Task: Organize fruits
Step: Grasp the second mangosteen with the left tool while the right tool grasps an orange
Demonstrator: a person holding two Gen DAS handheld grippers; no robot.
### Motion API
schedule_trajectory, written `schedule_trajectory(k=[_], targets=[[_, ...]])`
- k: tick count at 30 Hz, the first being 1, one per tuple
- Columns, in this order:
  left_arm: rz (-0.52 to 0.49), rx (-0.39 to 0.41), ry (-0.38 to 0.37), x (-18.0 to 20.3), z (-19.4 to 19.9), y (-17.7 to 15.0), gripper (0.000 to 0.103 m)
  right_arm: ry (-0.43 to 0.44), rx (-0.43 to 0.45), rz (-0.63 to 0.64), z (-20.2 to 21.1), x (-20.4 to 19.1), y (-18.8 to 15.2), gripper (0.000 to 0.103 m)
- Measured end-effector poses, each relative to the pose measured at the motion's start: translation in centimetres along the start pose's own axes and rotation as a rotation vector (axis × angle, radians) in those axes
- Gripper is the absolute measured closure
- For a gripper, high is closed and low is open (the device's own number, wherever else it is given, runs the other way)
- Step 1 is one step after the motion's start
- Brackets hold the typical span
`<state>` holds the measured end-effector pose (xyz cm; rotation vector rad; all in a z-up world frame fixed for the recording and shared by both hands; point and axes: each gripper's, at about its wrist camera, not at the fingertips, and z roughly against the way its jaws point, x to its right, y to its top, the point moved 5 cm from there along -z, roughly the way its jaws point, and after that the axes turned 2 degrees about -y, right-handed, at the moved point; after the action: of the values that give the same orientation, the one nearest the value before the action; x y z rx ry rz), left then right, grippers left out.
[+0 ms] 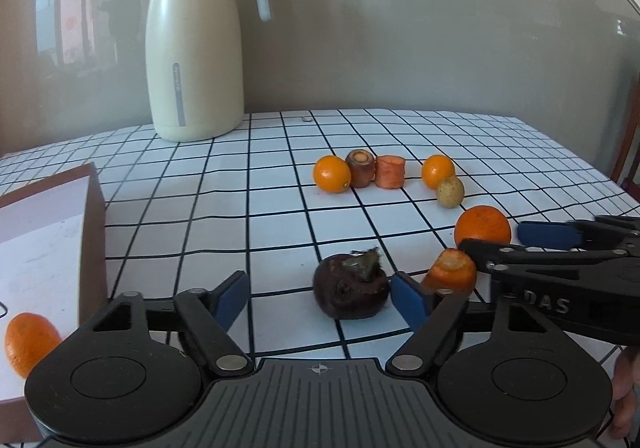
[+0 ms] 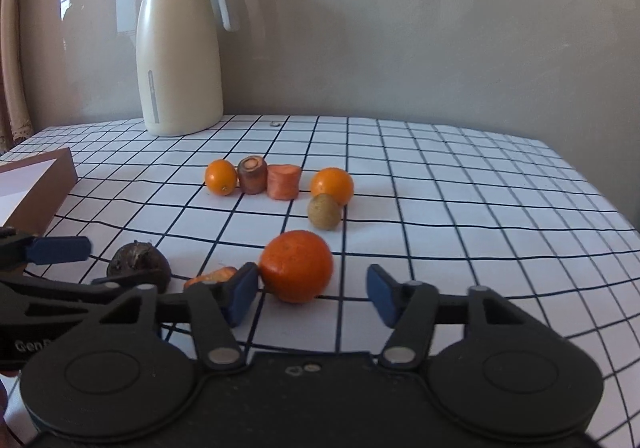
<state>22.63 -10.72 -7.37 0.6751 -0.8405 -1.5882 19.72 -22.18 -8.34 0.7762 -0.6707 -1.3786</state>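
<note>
White tablecloth [image 1: 280, 184] with a black grid, spread over the whole surface ahead of both pairs of fingers; plain grey wall [image 1: 400, 28] behind, faint window reflection at far left. Cream thermal jug [image 1: 195, 48] with a grey lid standing far beyond the fingertips, at the back edge.

Brown-walled box [image 1: 60, 232] with a white inside, left of the left gripper [image 1: 320, 294]; one orange fruit [image 1: 29, 342] lying in it, near the front.

Left gripper's blue pads spread, astride a dark purple fruit [image 1: 351, 290] with a dried stalk cap: fruit nearer the right pad, just beside it, contact not clear, wide gap to the left pad. Carrot stub [image 1: 452, 272] just outside the right finger.

Right gripper [image 2: 312, 294] spread too, around a large tangerine [image 2: 296, 266] resting on the cloth: left pad touching or nearly touching its side, right pad clearly apart.

Farther beyond the fingertips, in a loose row: small orange [image 2: 221, 177], brown-skinned carrot piece [image 2: 252, 175], orange carrot chunk [image 2: 284, 181], second small orange [image 2: 333, 185], with a small yellowish potato-like ball [image 2: 325, 211] just in front of that last one.
</note>
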Motion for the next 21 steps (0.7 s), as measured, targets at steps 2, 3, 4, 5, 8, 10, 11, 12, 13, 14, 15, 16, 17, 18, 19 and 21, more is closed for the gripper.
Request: schedule_trajectory(k=[2, 3, 4, 5, 8, 10, 11, 12, 13, 14, 15, 16, 17, 18, 19, 21], targets=[[-0.011, -0.013, -0.01, 0.3, -0.3, 0.0, 0.041, 0.013, -0.003, 0.002, -0.1, -0.2, 0.1, 0.068], [-0.014, -0.012, -0.013, 0.4, -0.3, 0.0, 0.042, 0.014, -0.002, 0.008, 0.0, -0.3, 0.1, 0.07], [-0.018, -0.012, -0.012, 0.5, -0.4, 0.1, 0.045, 0.01, -0.002, 0.014, -0.1, -0.5, 0.1, 0.07], [-0.02, -0.011, -0.013, 0.6, -0.4, 0.1, 0.049, 0.009, -0.002, 0.015, 0.0, -0.5, 0.1, 0.071], [-0.022, -0.004, -0.015, 0.7, -0.4, 0.2, 0.06, -0.012, 0.0, 0.014, -0.1, -0.1, 0.3, 0.071], [-0.017, -0.002, -0.02, 0.6, -0.3, 0.1, 0.06, -0.027, 0.003, 0.003, 0.0, 0.4, 0.3, 0.071], [-0.013, 0.0, -0.022, 0.6, -0.2, 0.1, 0.06, -0.033, 0.006, -0.002, 0.1, 0.6, 0.3, 0.071], [-0.008, 0.004, -0.022, 0.5, -0.2, 0.1, 0.06, -0.041, 0.009, -0.005, 0.2, 0.8, 0.2, 0.071], [-0.005, 0.009, -0.021, 0.5, -0.1, 0.2, 0.06, -0.047, 0.012, -0.008, 0.4, 0.9, 0.2, 0.071], [-0.006, 0.012, -0.02, 0.4, 0.1, 0.2, 0.06, -0.051, 0.014, -0.012, 0.5, 1.0, 0.1, 0.071], [-0.008, 0.017, -0.02, 0.4, 0.3, 0.2, 0.06, -0.053, 0.015, -0.014, 0.7, 1.2, 0.1, 0.071], [-0.01, 0.022, -0.021, 0.4, 0.5, 0.2, 0.06, -0.057, 0.017, -0.016, 0.8, 1.3, 0.1, 0.071], [-0.011, 0.027, -0.021, 0.4, 0.8, 0.3, 0.06, -0.061, 0.02, -0.019, 1.0, 1.4, 0.0, 0.071], [-0.013, 0.033, -0.019, 0.4, 1.1, 0.4, 0.06, -0.063, 0.024, -0.023, 1.3, 1.5, 0.1, 0.071], [-0.014, 0.037, -0.019, 0.3, 1.4, 0.4, 0.06, -0.065, 0.029, -0.027, 1.5, 1.6, 0.1, 0.071], [-0.014, 0.043, -0.015, 0.0, 1.9, 0.5, 0.06, -0.069, 0.04, -0.035, 2.1, 1.7, 0.2, 0.071]])
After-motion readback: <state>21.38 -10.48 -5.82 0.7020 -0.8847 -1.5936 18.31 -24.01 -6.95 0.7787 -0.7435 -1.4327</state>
